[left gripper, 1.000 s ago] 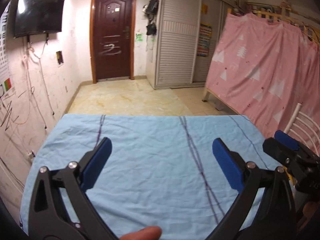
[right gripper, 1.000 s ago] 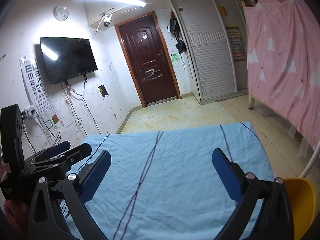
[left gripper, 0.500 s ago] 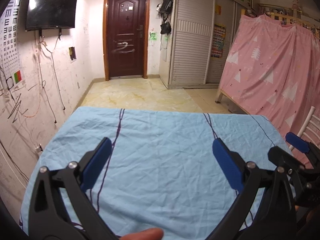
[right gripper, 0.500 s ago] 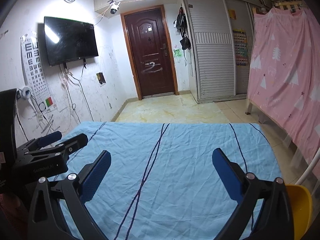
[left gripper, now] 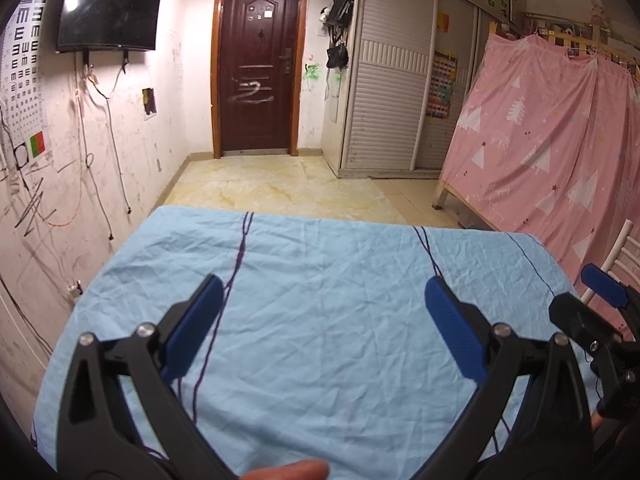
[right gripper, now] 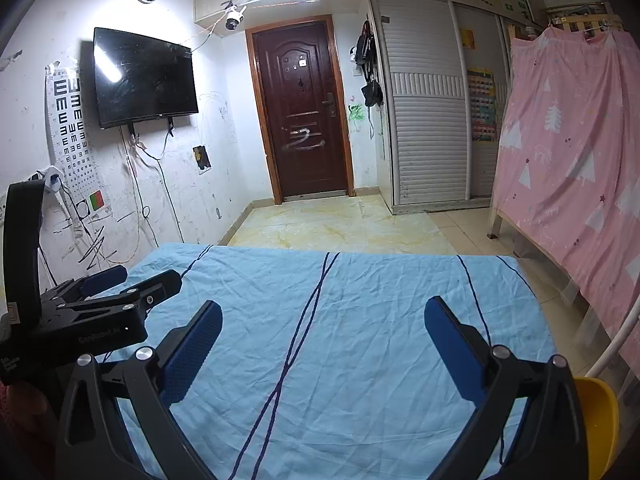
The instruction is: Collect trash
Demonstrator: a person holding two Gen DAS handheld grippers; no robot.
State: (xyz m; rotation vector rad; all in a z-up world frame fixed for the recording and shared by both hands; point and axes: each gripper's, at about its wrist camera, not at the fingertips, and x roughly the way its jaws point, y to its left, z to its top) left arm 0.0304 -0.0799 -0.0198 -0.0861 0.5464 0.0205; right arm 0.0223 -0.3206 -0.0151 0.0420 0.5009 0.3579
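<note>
No trash shows in either view. My left gripper (left gripper: pixel 320 300) is open and empty above a table covered with a wrinkled light blue cloth (left gripper: pixel 320 264). My right gripper (right gripper: pixel 322 320) is open and empty above the same cloth (right gripper: pixel 360 292). The right gripper also shows at the right edge of the left wrist view (left gripper: pixel 588 308), and the left gripper shows at the left edge of the right wrist view (right gripper: pixel 128 284). A yellow container (right gripper: pixel 596 420) stands at the lower right beside the table.
A dark wooden door (right gripper: pixel 304 120) is at the far wall. A black TV (right gripper: pixel 144 76) hangs on the left wall with loose cables below. White shutter wardrobes (right gripper: pixel 428 120) and a pink curtain (right gripper: pixel 572 160) are on the right. A white chair frame (left gripper: pixel 624 252) stands by the table's right edge.
Both grippers have tilted upward and drawn back a little, so more of the room and the cloth's far edge shows. Both stay open and empty.
</note>
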